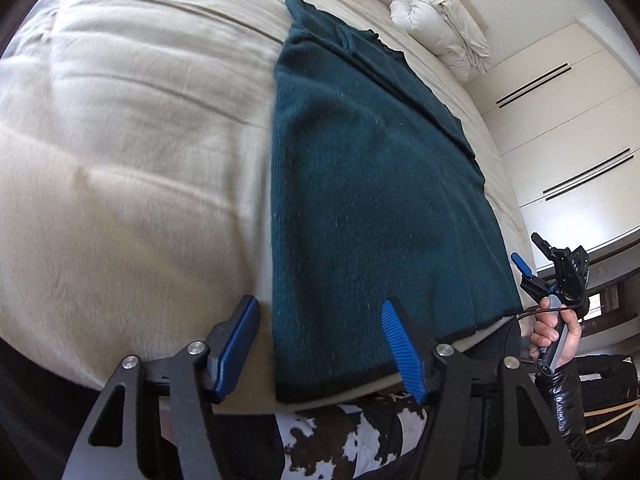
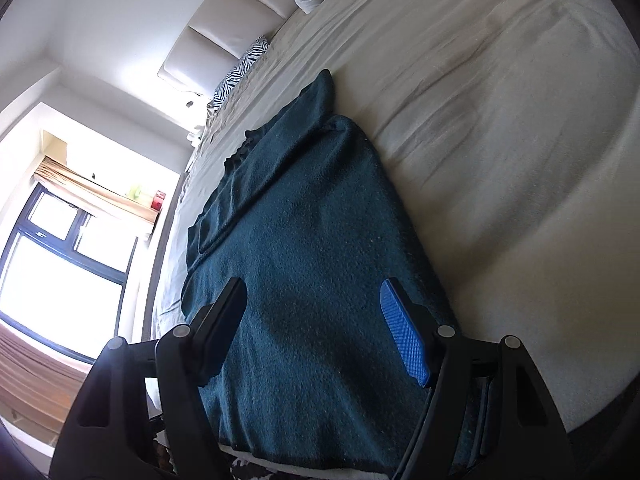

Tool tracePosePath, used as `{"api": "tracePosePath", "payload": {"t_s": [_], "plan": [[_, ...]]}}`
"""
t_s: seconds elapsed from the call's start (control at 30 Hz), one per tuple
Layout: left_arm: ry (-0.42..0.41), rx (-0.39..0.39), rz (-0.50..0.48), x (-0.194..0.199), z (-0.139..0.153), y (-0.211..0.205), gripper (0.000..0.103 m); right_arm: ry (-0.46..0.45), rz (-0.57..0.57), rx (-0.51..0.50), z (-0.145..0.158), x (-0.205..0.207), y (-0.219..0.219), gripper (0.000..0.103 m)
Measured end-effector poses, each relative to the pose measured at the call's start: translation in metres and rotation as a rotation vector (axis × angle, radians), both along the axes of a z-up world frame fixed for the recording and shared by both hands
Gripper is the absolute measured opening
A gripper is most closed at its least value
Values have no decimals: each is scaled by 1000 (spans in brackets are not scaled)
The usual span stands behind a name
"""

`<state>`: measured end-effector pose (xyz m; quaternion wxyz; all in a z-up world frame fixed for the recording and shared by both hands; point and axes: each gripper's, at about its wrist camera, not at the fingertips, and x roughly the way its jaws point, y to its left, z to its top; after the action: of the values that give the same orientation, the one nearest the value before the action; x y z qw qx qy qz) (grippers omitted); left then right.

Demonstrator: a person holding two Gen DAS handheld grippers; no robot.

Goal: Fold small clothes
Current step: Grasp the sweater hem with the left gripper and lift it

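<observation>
A home bedroom. A wide bed [image 1: 120, 140] covered by a beige sheet fills most of both views, backed by a padded cream headboard [image 2: 216, 40]. A rolled white duvet [image 1: 444, 24] and a zebra-print pillow [image 2: 240, 68] lie at its head. Built-in wardrobe doors [image 1: 560, 112] line one wall; a dark-framed window [image 2: 60, 264] with a blind lights the other.

A cream bed [image 1: 132, 152] fills most of both views. A white rolled duvet [image 1: 440, 24] and a zebra-print pillow [image 2: 240, 70] lie by its padded headboard [image 2: 224, 36]. A bright window [image 2: 60, 264] shows behind.
</observation>
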<state>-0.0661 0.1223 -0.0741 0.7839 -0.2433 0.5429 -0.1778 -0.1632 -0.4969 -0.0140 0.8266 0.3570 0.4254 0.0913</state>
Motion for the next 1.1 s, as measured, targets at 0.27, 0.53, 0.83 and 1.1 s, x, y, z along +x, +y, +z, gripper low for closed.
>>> {"api": "tracePosePath", "payload": {"t_s": [0.27, 0.53, 0.83, 1.1], "plan": [[55, -30, 33, -2, -8, 6, 46, 23, -3, -68, 12, -36, -22, 68], [84, -44, -1, -5, -11, 1, 40, 99, -17, -121, 11, -64, -54, 68], [103, -29, 1, -6, -14, 1, 8, 184, 84, -171, 6, -71, -53, 68], [89, -67, 9, -8, -10, 11, 7, 267, 153, -149, -3, -63, -39, 52]]}}
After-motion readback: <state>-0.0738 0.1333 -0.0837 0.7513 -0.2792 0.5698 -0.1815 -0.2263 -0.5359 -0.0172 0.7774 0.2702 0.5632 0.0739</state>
